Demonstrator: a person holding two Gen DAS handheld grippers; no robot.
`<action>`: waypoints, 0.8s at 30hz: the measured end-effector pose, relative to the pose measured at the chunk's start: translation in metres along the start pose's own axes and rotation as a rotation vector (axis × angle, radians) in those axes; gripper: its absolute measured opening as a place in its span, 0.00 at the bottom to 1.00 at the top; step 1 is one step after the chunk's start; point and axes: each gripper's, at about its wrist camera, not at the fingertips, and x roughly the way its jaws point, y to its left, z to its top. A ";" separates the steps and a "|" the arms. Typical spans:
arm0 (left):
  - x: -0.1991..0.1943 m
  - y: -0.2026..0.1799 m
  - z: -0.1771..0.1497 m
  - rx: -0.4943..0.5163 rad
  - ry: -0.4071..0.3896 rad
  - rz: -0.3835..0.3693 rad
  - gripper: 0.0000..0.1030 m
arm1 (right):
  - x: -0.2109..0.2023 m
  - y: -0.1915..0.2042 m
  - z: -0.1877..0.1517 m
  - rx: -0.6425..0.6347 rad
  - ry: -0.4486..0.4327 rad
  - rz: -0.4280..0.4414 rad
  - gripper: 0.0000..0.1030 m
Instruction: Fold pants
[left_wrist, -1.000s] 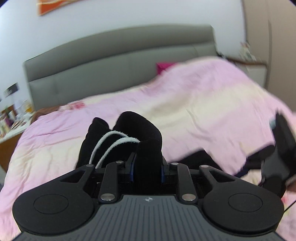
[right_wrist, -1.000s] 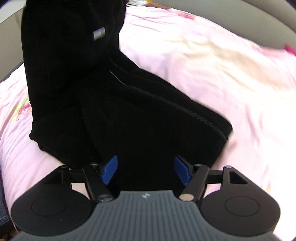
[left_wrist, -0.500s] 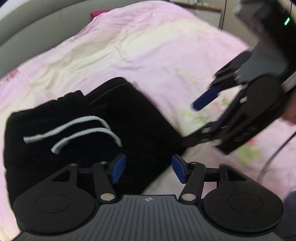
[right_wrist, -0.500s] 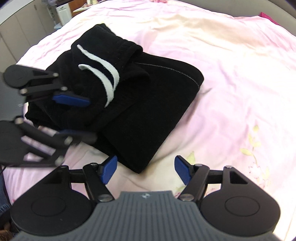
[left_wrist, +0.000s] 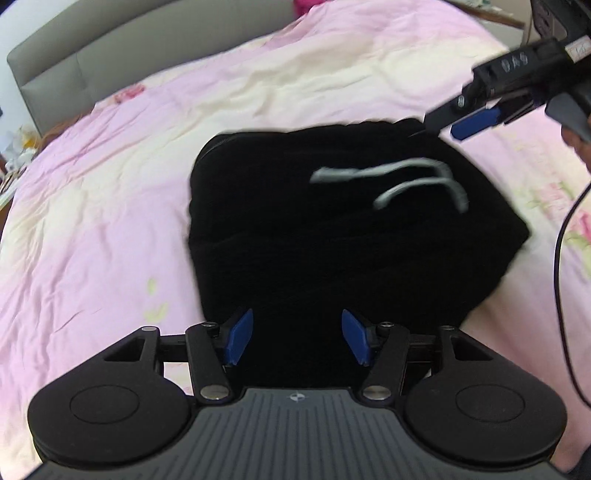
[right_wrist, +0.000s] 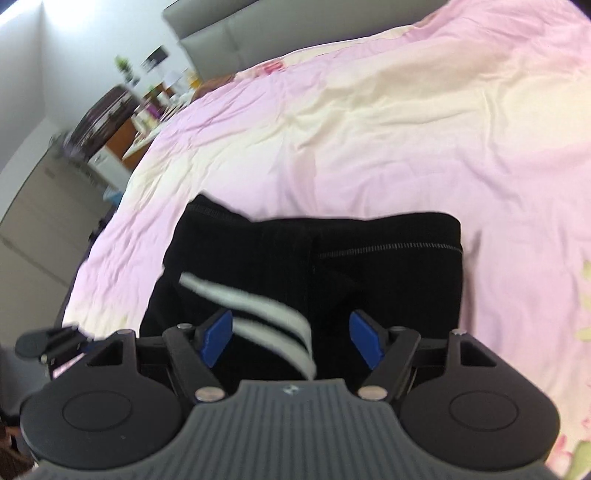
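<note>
The black pants (left_wrist: 332, 229) lie in a compact folded bundle on the pink bed (left_wrist: 110, 206), white drawstring (left_wrist: 406, 181) on top, so the fold looks done. Both tools hover with fingers spread and empty: the left tool (left_wrist: 297, 341) at the bundle's near edge, the right tool (right_wrist: 291, 341) over the drawstring end (likely pulling clear). A second ago the left tool was clamped on the raised waistband; it has since let go.
</note>
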 end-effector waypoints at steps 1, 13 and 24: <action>0.004 0.011 -0.003 -0.012 0.020 -0.008 0.63 | 0.012 0.000 0.007 0.036 -0.008 0.005 0.66; 0.036 0.039 -0.033 -0.119 0.116 -0.182 0.56 | 0.085 -0.013 0.028 0.339 -0.016 0.119 0.38; 0.021 0.024 -0.043 -0.072 0.128 -0.147 0.35 | -0.019 0.039 -0.009 0.198 -0.175 -0.030 0.05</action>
